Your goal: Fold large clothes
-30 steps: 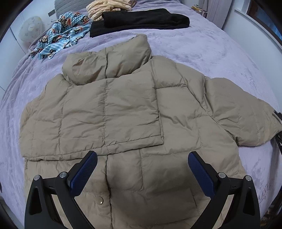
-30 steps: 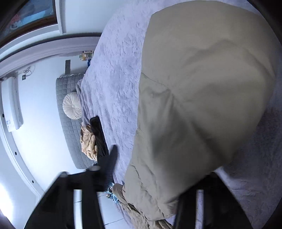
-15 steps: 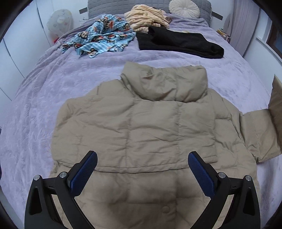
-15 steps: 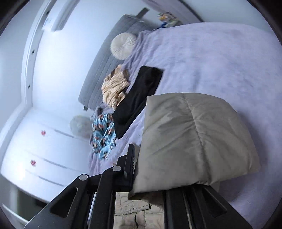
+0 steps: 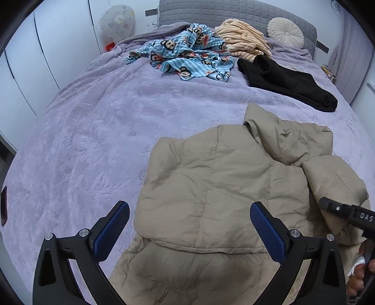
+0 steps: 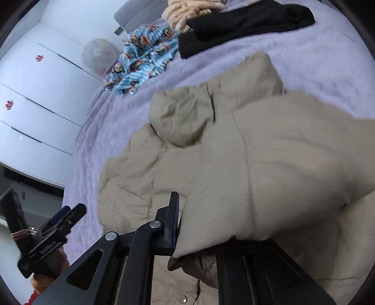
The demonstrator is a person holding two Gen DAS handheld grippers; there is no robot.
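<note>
A: Status on left gripper [image 5: 189, 228]?
B: Spread wide, holding nothing. Hovering above near edge of tan puffer jacket [image 5: 211, 187]; blue pads [image 5: 112, 231] clear of the fabric.

A: Right gripper [image 6: 199, 237]?
B: Pinching a puffy fold of the jacket, looks like the sleeve [image 6: 293, 164]. Lifted and draped over the body panel, right side. Near finger visible against the fabric, far finger mostly hidden under it.

A: Jacket position?
B: On purple bedspread [image 5: 93, 140], near right part of bed. One sleeve already lying across the front; collar [image 5: 288, 138] bunched at far end.

A: Anything else around?
B: Far side: blue monkey-print cloth [image 5: 187, 58], black garment [image 5: 288, 84], striped cream bundle [image 5: 243, 42], round cushion [image 5: 285, 32] against grey headboard [image 5: 234, 9]. All well apart from jacket.
</note>
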